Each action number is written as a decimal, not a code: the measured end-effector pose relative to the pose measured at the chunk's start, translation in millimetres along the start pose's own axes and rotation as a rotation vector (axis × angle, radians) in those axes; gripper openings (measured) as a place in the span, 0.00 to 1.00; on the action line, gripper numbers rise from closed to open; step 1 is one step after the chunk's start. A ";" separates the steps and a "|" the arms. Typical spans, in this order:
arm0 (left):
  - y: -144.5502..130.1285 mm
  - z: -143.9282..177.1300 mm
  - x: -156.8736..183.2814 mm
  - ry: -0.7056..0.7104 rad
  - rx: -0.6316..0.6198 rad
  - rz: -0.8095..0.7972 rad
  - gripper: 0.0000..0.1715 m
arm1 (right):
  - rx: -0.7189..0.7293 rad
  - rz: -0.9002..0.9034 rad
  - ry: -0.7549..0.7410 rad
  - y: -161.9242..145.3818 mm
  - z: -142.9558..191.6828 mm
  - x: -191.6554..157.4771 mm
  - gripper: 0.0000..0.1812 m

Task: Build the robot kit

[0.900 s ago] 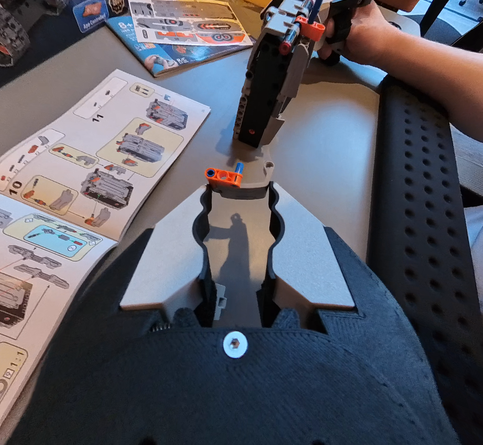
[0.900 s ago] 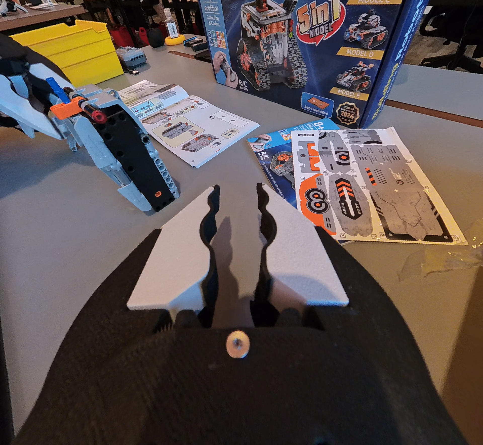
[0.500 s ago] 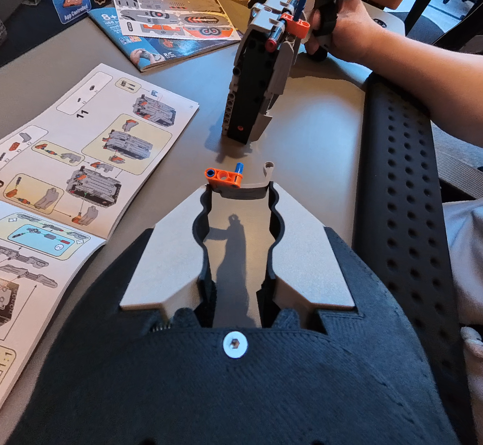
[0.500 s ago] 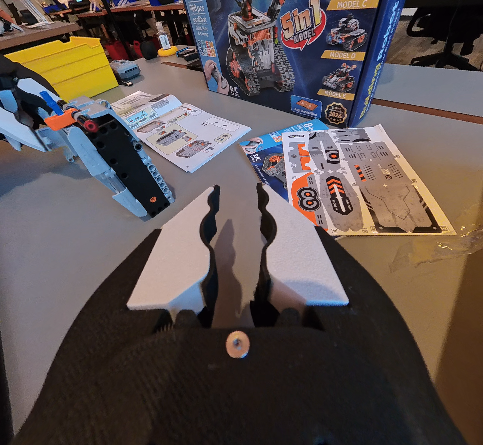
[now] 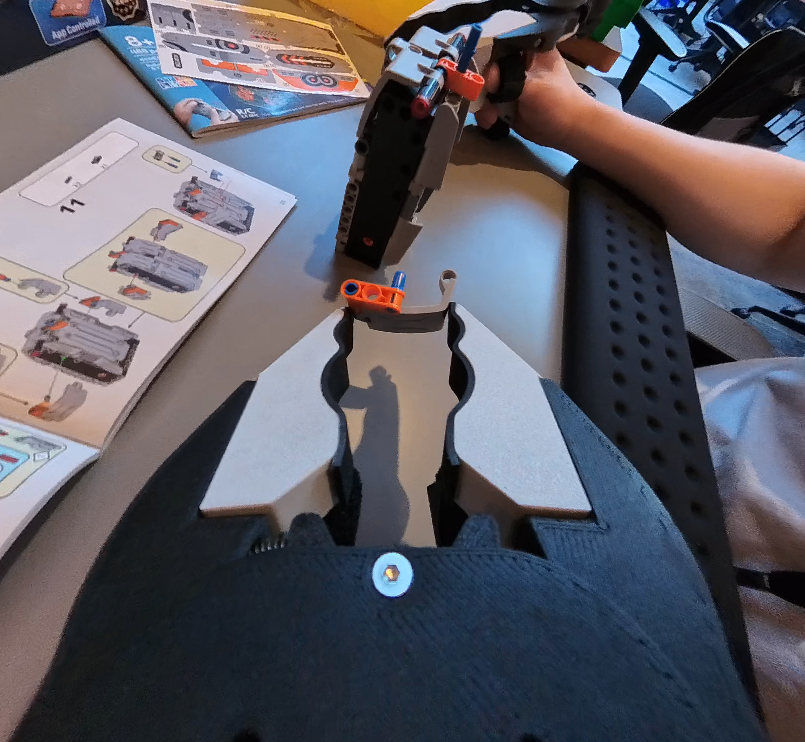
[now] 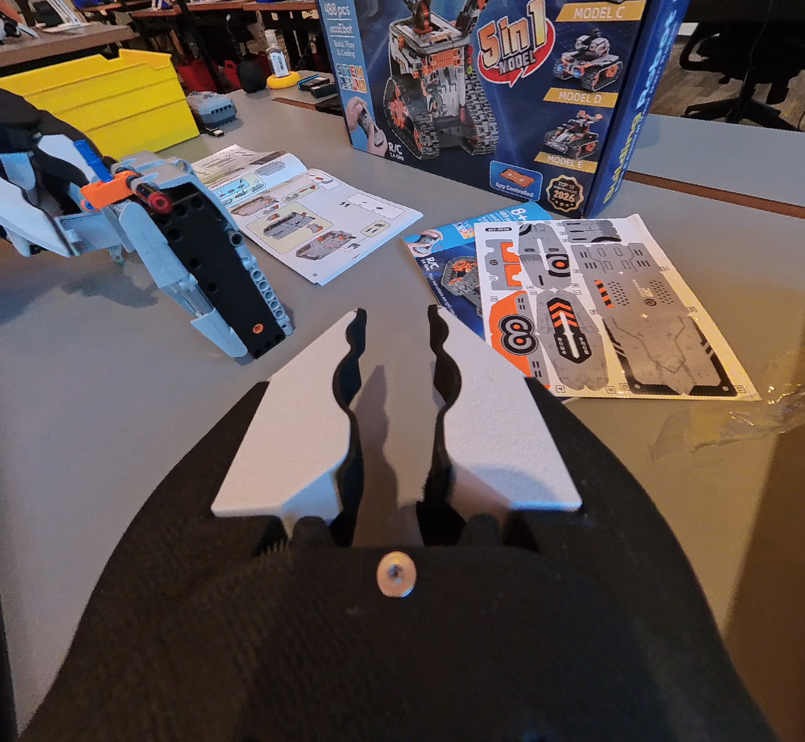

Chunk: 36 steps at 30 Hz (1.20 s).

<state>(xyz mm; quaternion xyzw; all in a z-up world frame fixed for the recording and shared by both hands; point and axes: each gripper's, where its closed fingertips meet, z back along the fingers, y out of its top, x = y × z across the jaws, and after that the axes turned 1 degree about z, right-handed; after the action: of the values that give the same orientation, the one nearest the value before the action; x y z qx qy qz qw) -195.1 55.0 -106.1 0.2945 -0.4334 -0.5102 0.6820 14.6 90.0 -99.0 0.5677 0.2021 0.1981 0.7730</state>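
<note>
In the left wrist view my left gripper [image 5: 398, 316] is shut on a curved grey panel piece [image 5: 418, 321] that carries an orange connector [image 5: 372, 295] with a blue pin. Just beyond it a black and grey brick assembly [image 5: 392, 181] stands tilted on the grey table. A second hand-held gripper [image 5: 501, 24] grips the assembly's top, where another orange connector sits. In the right wrist view my right gripper [image 6: 394, 314] is open and empty above the table. The assembly [image 6: 218, 259] stands to its left, with another gripper [image 6: 26, 216] at its top.
An open instruction booklet [image 5: 130, 263] lies left of the assembly. A sticker sheet [image 6: 610, 307] lies on a blue leaflet. A tall blue kit box [image 6: 501, 67] and a yellow bin [image 6: 109, 98] stand behind. A black perforated panel [image 5: 631, 329] and a person's forearm [image 5: 653, 181] are at the right. The left gripper's tips are roughly 20 centimeters from the right gripper's.
The left wrist view has shifted slightly, with the panel piece still held in the left gripper. The right gripper has turned a little to the right and stays open. The assembly has barely moved.
</note>
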 end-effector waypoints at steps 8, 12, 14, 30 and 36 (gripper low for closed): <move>11.5 -33.6 -8.9 0.118 -0.081 -0.186 0.25 | 0.013 0.030 0.028 1.5 1.1 -10.9 0.22; 11.0 -43.7 -3.3 0.129 -0.136 -0.247 0.25 | 0.067 0.026 0.054 7.6 5.2 -21.2 0.27; 12.9 -47.6 -1.2 0.128 -0.151 -0.263 0.25 | 0.088 0.032 0.067 11.4 5.8 -28.0 0.31; 25.1 -50.2 -4.9 0.132 -0.173 -0.265 0.25 | 0.235 0.069 -0.071 46.0 -9.2 -106.0 0.49; 25.2 -53.5 -2.5 0.121 -0.201 -0.288 0.25 | 0.192 0.056 -0.089 40.0 -29.9 -124.4 0.54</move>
<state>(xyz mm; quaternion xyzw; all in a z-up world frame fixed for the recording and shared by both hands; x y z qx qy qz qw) -136.5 62.9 -109.7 0.3141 -0.2918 -0.6245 0.6529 -109.0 58.2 -58.0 0.6531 0.1695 0.1740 0.7173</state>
